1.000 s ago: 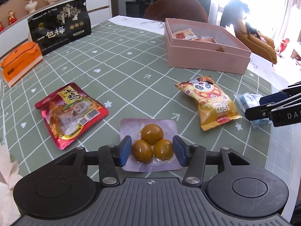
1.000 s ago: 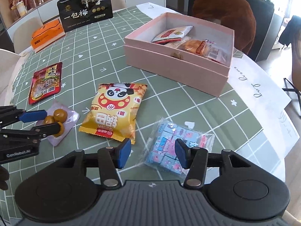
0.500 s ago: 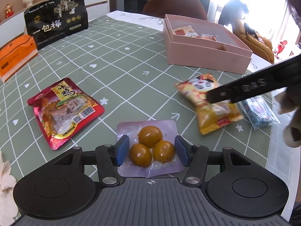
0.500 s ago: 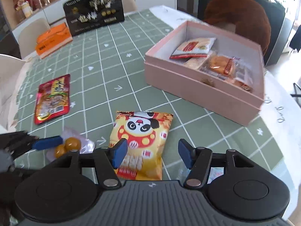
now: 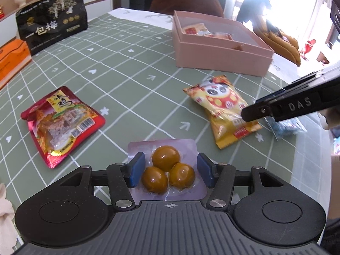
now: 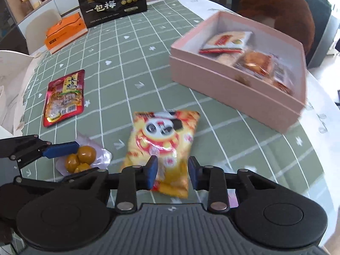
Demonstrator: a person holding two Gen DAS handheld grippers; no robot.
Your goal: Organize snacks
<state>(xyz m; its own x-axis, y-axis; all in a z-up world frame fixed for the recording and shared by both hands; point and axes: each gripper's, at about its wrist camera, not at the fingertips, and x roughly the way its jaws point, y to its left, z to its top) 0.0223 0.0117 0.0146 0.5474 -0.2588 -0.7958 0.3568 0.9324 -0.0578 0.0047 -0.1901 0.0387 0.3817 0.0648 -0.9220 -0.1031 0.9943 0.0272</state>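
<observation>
My left gripper (image 5: pixel 170 165) stands open astride a clear pack of three brown eggs (image 5: pixel 165 159) that lies on the green checked tablecloth (image 5: pixel 127 80); its blue pads are clear of the eggs. My right gripper (image 6: pixel 172 170) is closing, and its pads pinch the near end of the yellow panda snack pack (image 6: pixel 163 133), which narrows between them. In the left wrist view that gripper (image 5: pixel 255 110) reaches in from the right over the same pack (image 5: pixel 221 106). The open pink box (image 6: pixel 233 93) holding several snacks stands behind.
A red foil pouch (image 5: pixel 59 123) lies at the left. A blue candy pack (image 5: pixel 284 127) rests by the table's right edge. A black bag (image 6: pixel 112 2) and an orange box (image 6: pixel 65 31) stand at the far side. A brown chair (image 6: pixel 286 6) is behind the pink box.
My right gripper left the blue candy pack, moved left over the yellow panda pack, opened wide and then narrowed onto its near end. The left gripper stayed over the eggs.
</observation>
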